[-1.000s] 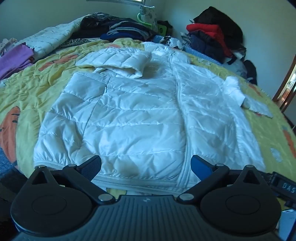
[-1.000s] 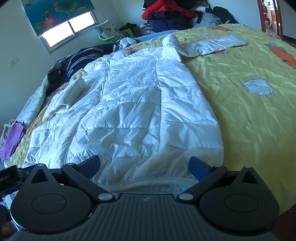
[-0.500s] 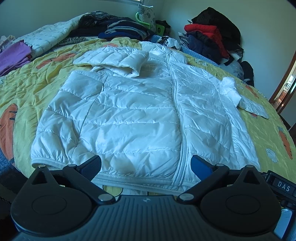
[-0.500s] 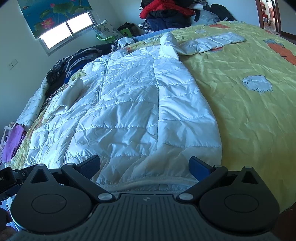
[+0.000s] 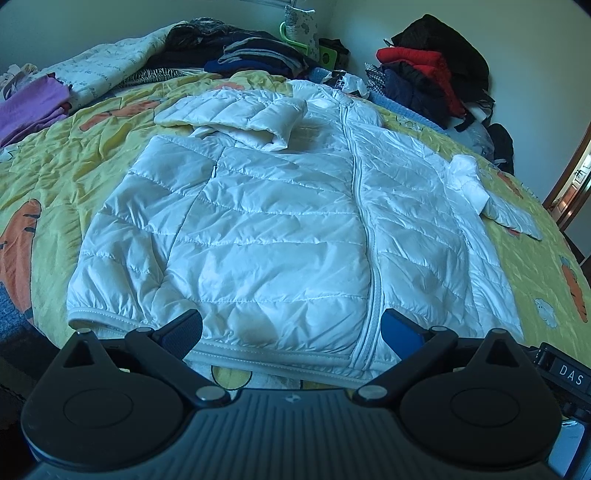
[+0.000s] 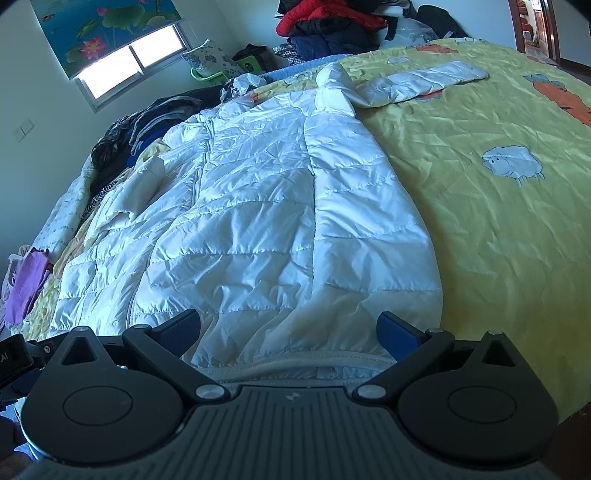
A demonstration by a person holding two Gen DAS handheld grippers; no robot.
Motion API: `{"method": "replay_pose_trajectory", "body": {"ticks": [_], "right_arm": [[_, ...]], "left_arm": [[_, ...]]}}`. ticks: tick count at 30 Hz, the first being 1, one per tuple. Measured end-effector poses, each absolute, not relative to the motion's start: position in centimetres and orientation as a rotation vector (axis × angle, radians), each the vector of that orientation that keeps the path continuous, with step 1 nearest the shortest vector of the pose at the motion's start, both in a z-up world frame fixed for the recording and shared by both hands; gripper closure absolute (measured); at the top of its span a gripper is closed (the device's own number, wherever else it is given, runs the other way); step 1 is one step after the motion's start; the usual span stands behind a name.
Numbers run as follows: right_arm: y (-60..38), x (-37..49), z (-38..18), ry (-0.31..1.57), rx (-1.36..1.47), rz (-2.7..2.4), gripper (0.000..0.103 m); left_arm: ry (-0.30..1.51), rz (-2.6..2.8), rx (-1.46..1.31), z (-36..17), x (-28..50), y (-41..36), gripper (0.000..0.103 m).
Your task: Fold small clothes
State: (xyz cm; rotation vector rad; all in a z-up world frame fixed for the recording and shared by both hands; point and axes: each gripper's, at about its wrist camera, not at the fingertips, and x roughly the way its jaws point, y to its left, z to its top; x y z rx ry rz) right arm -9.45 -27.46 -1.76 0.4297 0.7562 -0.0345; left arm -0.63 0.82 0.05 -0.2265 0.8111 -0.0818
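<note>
Left wrist view: a white jacket (image 5: 273,229) lies flat, front up and zipped, on a yellow bedspread (image 5: 62,173). One sleeve (image 5: 240,114) is folded across the chest; the other (image 5: 495,199) trails off to the right. The left gripper (image 5: 291,328) hangs over the hem, jaws wide apart, holding nothing.

Right wrist view: the right gripper (image 6: 288,328) is likewise spread wide and empty, at the jacket's (image 6: 280,221) hem near its right corner. Piled clothes (image 6: 328,26) sit beyond the bed.
</note>
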Motion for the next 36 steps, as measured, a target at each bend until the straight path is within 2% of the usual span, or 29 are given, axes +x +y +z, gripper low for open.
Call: {"method": "replay_pose_trajectory", "body": {"ticks": [36], "right_arm": [[-27.82,-9.15,-2.08,0.77,0.445,-0.038,0.0]], "left_arm": [[0.832,-0.091,-0.237,-0.12,-0.14,0.8,0.0]]}}
